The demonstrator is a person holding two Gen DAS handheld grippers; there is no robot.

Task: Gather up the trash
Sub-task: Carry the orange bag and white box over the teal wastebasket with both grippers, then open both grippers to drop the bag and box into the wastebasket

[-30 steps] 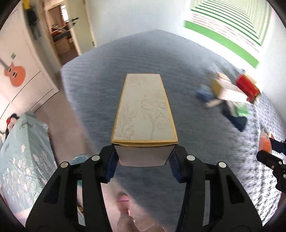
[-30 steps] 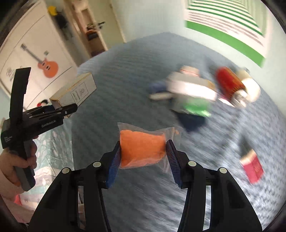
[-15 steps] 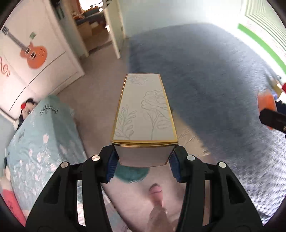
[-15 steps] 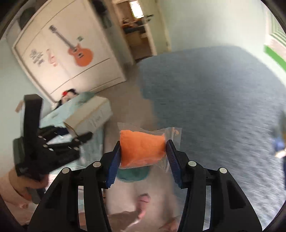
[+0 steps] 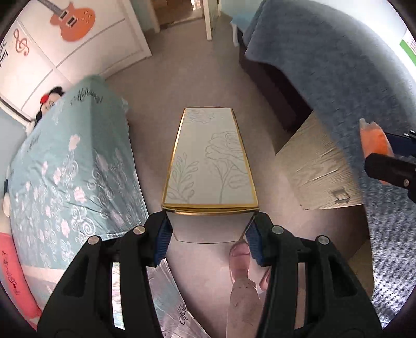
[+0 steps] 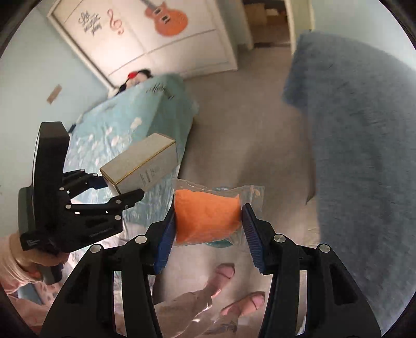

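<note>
Two grippers, both loaded, hang over the bare floor between the beds. The left gripper has its jaws about half apart and clamped on the near end of a box, a long white carton with gold edging and a line-drawn flower on its upper face; the box juts forward from the blue pads and touches nothing else. In the right wrist view the same box shows from the side, held out over the edge of the teal quilt, with a hand in a pink sleeve wrapped round the left gripper's handle.

The right gripper is likewise about half open, pinching a bag, clear plastic packed with something orange, square between its pads. From the left camera that bag peeks in at the right edge, beside the blue blanket.

Below the grippers, bare toes stand on the pale floor, and crinkled clear plastic lies across them. A wardrobe with a guitar sticker stands at the far wall.
</note>
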